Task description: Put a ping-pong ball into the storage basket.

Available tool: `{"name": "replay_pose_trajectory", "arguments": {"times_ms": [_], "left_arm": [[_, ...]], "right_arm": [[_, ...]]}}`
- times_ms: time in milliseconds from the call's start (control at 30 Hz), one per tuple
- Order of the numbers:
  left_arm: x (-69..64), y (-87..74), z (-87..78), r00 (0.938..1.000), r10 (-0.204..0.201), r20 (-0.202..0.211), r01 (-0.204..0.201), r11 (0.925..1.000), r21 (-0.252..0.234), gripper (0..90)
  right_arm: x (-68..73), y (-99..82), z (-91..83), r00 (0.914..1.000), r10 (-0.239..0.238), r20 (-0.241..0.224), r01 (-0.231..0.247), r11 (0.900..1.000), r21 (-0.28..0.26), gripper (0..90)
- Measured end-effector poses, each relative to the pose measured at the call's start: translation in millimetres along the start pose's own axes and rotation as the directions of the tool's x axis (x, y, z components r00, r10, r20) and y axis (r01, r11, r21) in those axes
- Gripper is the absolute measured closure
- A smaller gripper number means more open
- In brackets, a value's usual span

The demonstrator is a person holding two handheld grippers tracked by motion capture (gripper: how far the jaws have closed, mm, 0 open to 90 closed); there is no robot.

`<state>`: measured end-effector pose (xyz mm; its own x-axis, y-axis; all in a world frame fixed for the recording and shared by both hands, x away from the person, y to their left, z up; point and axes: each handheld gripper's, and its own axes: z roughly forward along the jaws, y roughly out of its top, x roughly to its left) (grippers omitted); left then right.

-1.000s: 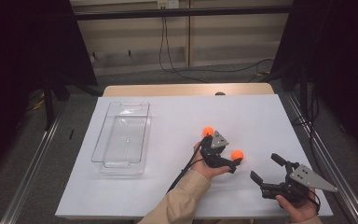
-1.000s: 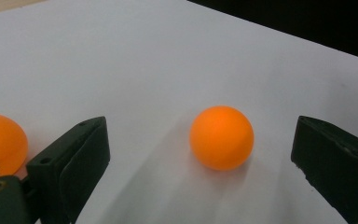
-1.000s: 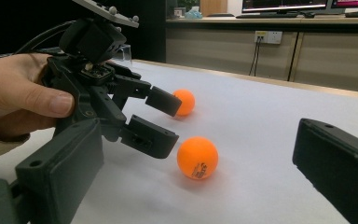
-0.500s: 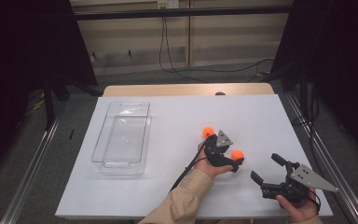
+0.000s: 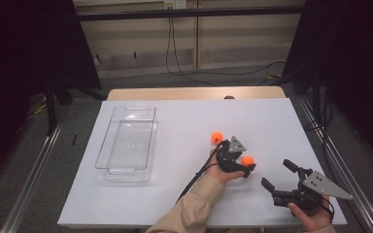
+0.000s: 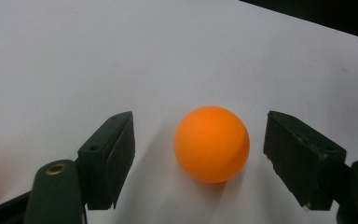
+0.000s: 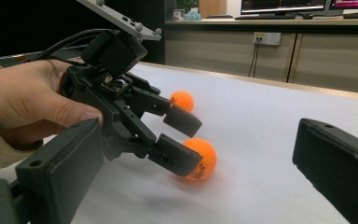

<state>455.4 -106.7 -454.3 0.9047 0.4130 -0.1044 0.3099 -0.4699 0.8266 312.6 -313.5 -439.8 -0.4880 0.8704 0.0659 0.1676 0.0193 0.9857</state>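
Note:
An orange ball (image 6: 212, 142) rests on the white table sheet between the jaws of my left gripper (image 6: 200, 154). Those jaws have just been closing, and a gap remains on each side of the ball, so the gripper is open. In the high view this ball (image 5: 247, 160) lies right of centre with the left gripper (image 5: 245, 164) around it. A second orange ball (image 5: 216, 137) sits just beyond it to the left. My right gripper (image 5: 277, 173) rests near the front right edge, open with nothing in it. Its view looks at the left gripper (image 7: 186, 144), the near ball (image 7: 203, 161) and the far ball (image 7: 182, 101).
A clear plastic tray (image 5: 108, 141) stands empty on the left half of the sheet. The table's wooden far edge (image 5: 194, 93) borders the back. A metal rail (image 5: 337, 160) runs along the right side.
The left gripper's jaws have drawn closer together around the near orange ball, and the hand has edged slightly toward it. The right gripper and the far ball have stayed put.

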Motion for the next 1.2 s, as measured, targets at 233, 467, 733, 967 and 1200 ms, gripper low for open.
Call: {"name": "replay_pose_trajectory", "arguments": {"times_ms": [233, 467, 733, 967, 1200], "left_arm": [[-1.3, 1.5, 3.2, 0.9998, 0.016, 0.010, -0.016, 0.9991, 0.040, 31.4], [-2.7, 1.6, 9.1, 0.9987, 0.039, 0.033, -0.041, 0.9973, 0.061, 41.3], [0.3, 2.4, 3.4, 0.9987, 0.010, 0.049, -0.014, 0.9969, 0.078, 51.0], [1.2, 6.2, -7.5, 0.9983, -0.025, 0.053, 0.021, 0.9980, 0.060, 51.1], [3.2, 4.8, -13.7, 0.9975, -0.036, 0.060, 0.033, 0.9979, 0.056, 51.2]], "right_arm": [[-0.2, 0.2, -0.2, 1.0000, 0.000, 0.002, 0.000, 1.0000, -0.001, 1.2], [-0.2, 0.3, -0.8, 1.0000, -0.001, -0.002, 0.001, 1.0000, -0.001, 1.2], [-0.3, 0.1, -0.9, 1.0000, 0.000, -0.001, 0.000, 1.0000, -0.002, 1.2], [-0.3, 0.1, -0.5, 1.0000, -0.004, 0.000, 0.004, 1.0000, 0.000, 1.2], [-0.2, 0.1, -0.5, 1.0000, -0.001, 0.002, 0.001, 1.0000, -0.003, 1.2]]}}
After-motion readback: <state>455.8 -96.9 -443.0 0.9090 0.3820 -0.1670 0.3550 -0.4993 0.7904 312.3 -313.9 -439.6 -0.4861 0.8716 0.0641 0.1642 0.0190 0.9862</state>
